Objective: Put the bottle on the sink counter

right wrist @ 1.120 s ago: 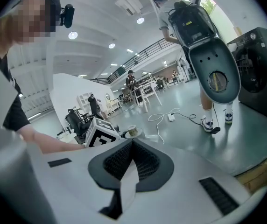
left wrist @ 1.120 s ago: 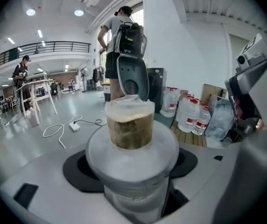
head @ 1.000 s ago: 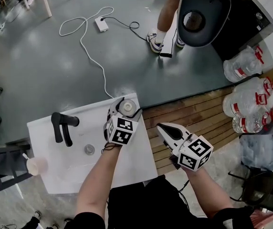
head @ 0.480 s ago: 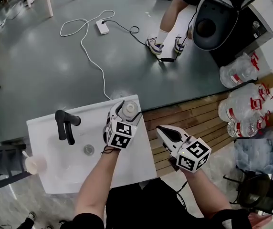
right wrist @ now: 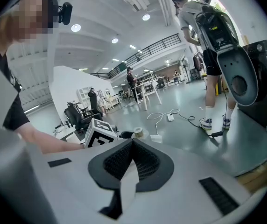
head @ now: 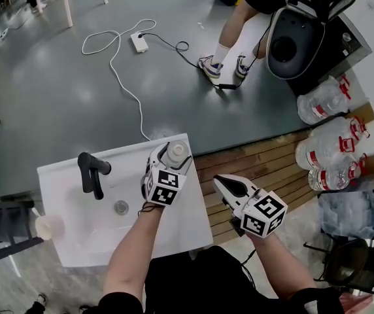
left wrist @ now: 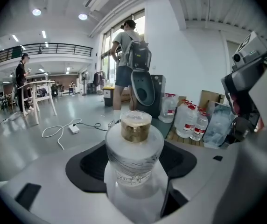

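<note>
Gripping the bottle (left wrist: pixel 134 148) round its body, our left hand-held gripper (head: pixel 169 156) holds it upright at the far right corner of the white sink bench (head: pixel 180 224); we cannot tell whether its base touches the bench. Our right hand-held gripper (head: pixel 220 180) hangs empty, jaws pressed together, above the wooden boards (head: pixel 265 159) just right of the bench. A black tap (head: pixel 90 174) stands further left.

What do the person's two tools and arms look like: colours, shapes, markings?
The left tool and right tool are pale grey, tapering shells with black jaw pads. Each carries a white cube of black square markers. Forearms bare; black top.
</note>
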The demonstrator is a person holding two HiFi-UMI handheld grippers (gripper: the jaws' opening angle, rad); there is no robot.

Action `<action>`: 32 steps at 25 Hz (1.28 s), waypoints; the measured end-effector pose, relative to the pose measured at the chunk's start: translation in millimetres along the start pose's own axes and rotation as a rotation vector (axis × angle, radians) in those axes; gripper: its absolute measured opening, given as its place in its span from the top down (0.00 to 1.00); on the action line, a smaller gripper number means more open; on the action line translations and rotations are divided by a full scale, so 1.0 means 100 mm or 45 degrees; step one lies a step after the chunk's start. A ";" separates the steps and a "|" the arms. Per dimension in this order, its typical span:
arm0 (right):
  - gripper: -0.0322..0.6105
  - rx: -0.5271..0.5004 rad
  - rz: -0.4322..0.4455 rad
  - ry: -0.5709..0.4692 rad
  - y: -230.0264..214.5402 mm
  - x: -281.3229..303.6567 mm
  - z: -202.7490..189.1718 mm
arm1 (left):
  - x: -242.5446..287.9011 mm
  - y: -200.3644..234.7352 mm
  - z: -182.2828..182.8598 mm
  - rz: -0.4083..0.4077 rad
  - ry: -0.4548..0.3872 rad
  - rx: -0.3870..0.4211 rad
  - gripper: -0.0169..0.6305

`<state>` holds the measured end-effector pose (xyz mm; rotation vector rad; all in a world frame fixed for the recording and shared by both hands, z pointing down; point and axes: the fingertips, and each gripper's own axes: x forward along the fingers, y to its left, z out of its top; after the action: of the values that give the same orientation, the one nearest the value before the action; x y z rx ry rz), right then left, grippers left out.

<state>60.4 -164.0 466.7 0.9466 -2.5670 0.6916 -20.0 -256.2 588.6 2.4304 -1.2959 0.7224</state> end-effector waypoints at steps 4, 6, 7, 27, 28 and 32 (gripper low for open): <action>0.93 -0.005 -0.004 0.007 0.02 -0.11 -0.03 | -0.01 -0.01 -0.02 -0.008 0.005 -0.015 0.44; 0.93 -0.005 -0.010 0.009 0.01 -0.19 -0.04 | -0.04 -0.04 -0.02 -0.004 0.007 -0.020 0.44; 0.93 -0.003 -0.014 0.007 0.00 -0.23 -0.05 | -0.07 -0.05 -0.01 0.004 0.005 -0.021 0.44; 0.93 0.015 0.031 -0.142 0.16 -1.61 -0.37 | -1.40 -0.81 0.24 0.182 -0.191 -0.067 0.96; 0.93 0.013 0.030 -0.154 0.17 -1.72 -0.39 | -1.48 -0.93 0.27 0.184 -0.196 -0.038 0.96; 0.93 0.001 0.026 -0.197 0.28 -2.11 -0.51 | -1.85 -1.39 0.45 0.172 -0.261 0.023 0.96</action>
<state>202.1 -9.1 406.0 1.0124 -2.7133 0.6486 22.4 -73.6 445.4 2.5034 -1.5496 0.5301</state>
